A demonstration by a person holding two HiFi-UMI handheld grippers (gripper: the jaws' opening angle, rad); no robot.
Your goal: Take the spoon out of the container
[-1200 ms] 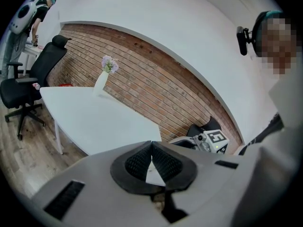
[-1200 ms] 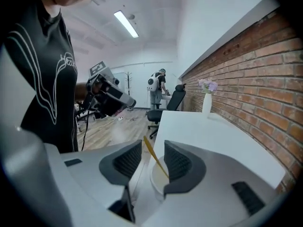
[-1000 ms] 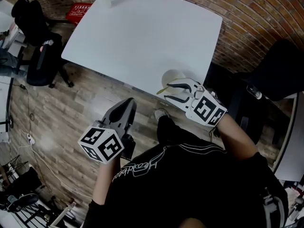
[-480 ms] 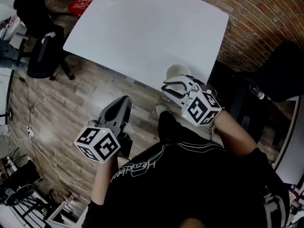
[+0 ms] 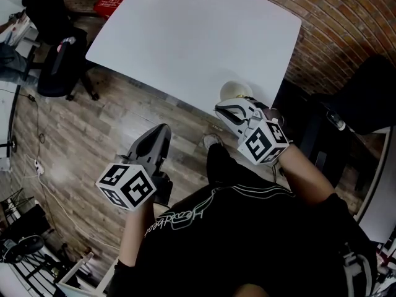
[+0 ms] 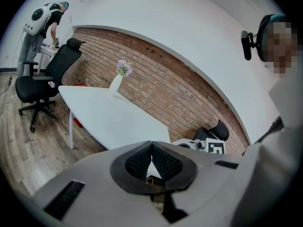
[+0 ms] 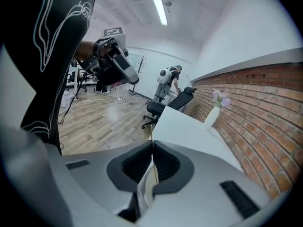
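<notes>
Head view, nearest first: the person's black shirt point(image 5: 247, 228) fills the bottom of the frame, with both arms reaching forward. The left hand-held gripper point(image 5: 163, 132) hangs over the wooden floor point(image 5: 93, 135), well apart from the counter point(image 5: 185, 36). In the left gripper view its jaws point(image 6: 151, 145) stand together at the tips with nothing between them.

A little farther out, the right hand-held gripper point(image 5: 221, 109) sits at the counter's near edge, just beside the pale round container point(image 5: 234, 89) on its near side. In the right gripper view its jaws point(image 7: 152, 145) are closing tight on the spoon point(image 7: 152, 157). The spoon shows edge-on as a thin pale-yellow strip, clamped between the dark pads and poking a short way past their tips. The head view does not show the spoon clearly, so it cannot be told whether its bowl is inside the container.

Beyond the container the white counter stretches away, bare through its middle. At its far end stands a white vase point(image 7: 211, 115) with pale flowers. A black office chair point(image 5: 55, 67) stands on the floor to the left of the counter. A brick wall point(image 5: 346, 17) runs along the right side.
</notes>
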